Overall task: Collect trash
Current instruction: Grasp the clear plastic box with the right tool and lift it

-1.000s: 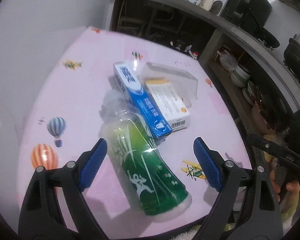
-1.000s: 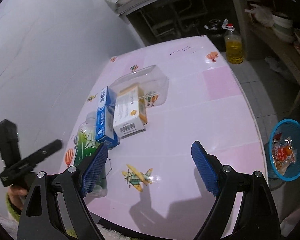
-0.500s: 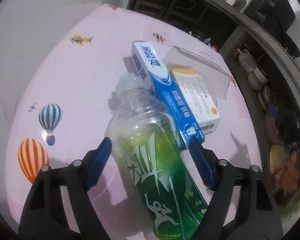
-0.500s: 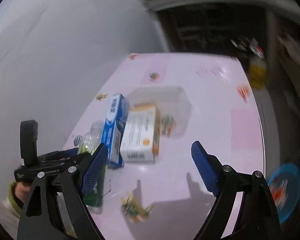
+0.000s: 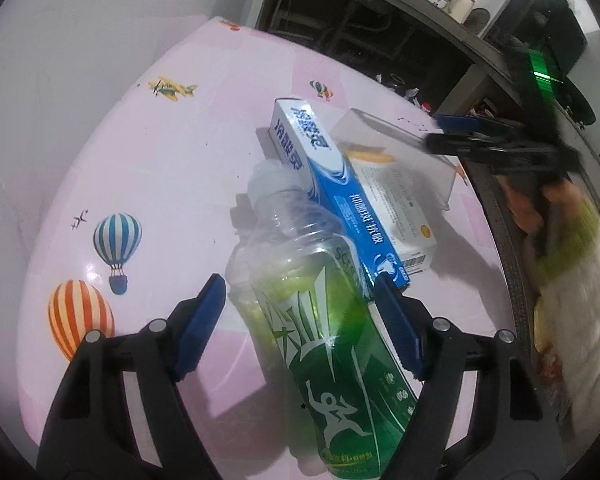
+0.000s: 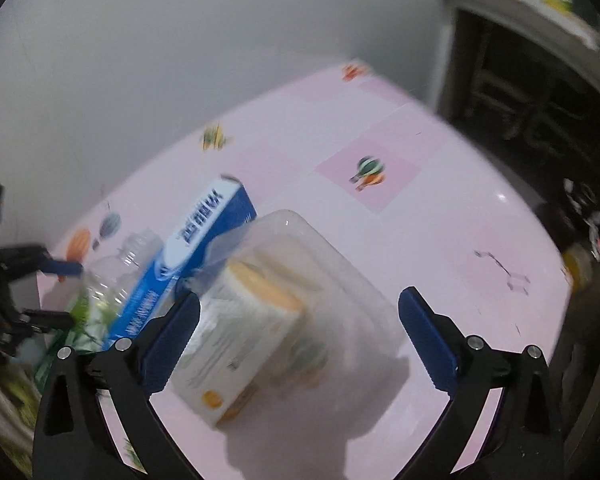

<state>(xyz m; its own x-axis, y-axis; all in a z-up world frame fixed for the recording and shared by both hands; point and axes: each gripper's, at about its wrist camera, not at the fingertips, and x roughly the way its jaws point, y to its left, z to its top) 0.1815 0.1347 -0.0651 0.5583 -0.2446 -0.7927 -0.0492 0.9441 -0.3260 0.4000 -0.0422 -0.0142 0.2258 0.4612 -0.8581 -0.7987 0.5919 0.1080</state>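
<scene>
A green-labelled plastic bottle [image 5: 320,320] lies on the pink table [image 5: 160,184]. My left gripper [image 5: 300,320] is open with the bottle between its jaws. A blue toothpaste box [image 5: 332,184] lies beside the bottle, next to a white and orange carton [image 5: 396,208] partly under a clear plastic container [image 5: 400,148]. My right gripper [image 6: 300,340] is open, straddling the clear container [image 6: 332,280] and the carton [image 6: 240,340] from above. The blue box [image 6: 196,248] and the bottle [image 6: 108,276] lie to its left. The left gripper's fingers [image 6: 60,267] show there too.
A grey wall [image 5: 80,40] borders the table's left side. Dark shelving under a counter [image 5: 380,32] stands beyond the table's far end. The right gripper and the hand holding it [image 5: 520,152] hover over the table's right side. A bottle of yellow liquid [image 6: 580,264] stands past the table edge.
My left gripper has moved forward around the bottle. My right gripper has swung left and down, from the table's front edge to over the clear container and carton.
</scene>
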